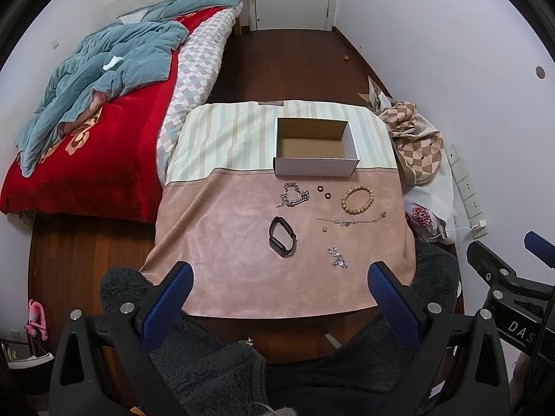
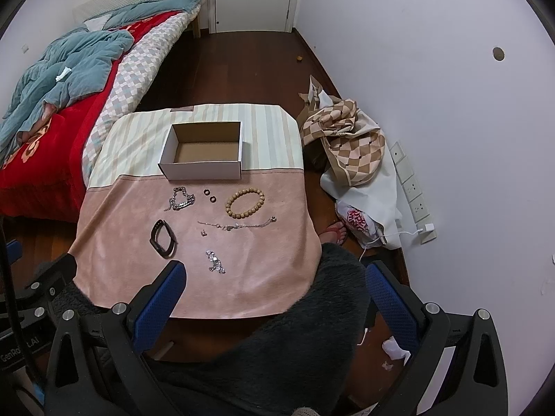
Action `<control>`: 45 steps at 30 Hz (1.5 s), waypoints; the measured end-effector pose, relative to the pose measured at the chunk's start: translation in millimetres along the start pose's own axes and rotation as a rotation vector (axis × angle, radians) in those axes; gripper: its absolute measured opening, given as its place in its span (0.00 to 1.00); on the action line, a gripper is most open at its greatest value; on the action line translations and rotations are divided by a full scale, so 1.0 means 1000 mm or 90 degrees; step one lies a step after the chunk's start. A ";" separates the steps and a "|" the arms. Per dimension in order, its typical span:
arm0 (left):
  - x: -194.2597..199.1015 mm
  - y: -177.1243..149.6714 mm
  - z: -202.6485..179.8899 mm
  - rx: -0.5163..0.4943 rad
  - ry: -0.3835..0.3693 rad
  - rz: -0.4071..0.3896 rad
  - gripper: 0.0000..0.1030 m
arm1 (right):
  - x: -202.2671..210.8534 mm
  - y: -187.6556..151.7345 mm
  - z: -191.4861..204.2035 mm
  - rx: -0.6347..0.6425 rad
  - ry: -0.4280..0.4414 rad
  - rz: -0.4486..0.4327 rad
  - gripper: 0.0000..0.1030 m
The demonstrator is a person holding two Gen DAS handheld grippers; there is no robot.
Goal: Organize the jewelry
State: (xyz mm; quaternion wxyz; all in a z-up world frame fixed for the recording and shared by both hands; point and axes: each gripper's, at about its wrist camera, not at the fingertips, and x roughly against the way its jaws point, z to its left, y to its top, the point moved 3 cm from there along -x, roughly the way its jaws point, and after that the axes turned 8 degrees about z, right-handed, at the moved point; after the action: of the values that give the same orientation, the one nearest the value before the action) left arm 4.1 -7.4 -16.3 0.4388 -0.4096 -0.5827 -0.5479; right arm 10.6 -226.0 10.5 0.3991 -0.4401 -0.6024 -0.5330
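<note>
Both grippers, left [image 1: 279, 277] and right [image 2: 274, 275], spread wide, holding nothing. Jewelry sits just near-side of the box [image 1: 316, 167]: wooden bead bracelet [image 1: 357, 200], black band [image 1: 282, 236].

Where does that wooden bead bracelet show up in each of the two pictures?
Left wrist view: the bead bracelet lies right of center, below the box's right corner.
Right wrist view: the bead bracelet lies just left of center, below the box's right corner.
Shared landmark: the open white box.
</note>
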 end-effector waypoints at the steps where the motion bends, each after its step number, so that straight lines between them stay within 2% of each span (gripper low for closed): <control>1: 0.000 0.000 0.000 -0.001 0.001 0.000 1.00 | 0.001 0.000 0.000 0.000 0.000 -0.002 1.00; 38: 0.014 -0.006 0.004 0.004 -0.004 -0.020 1.00 | 0.012 -0.008 0.000 0.005 -0.004 -0.022 1.00; 45: -0.006 0.018 0.016 0.035 0.031 -0.044 1.00 | 0.002 0.001 -0.005 -0.013 -0.002 -0.037 1.00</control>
State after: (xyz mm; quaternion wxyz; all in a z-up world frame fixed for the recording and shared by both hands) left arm 21.7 9.8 -16.9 0.4446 -0.3637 -0.6006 -0.5562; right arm 10.6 -230.7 13.6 0.3779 -0.4275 -0.6100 -0.5499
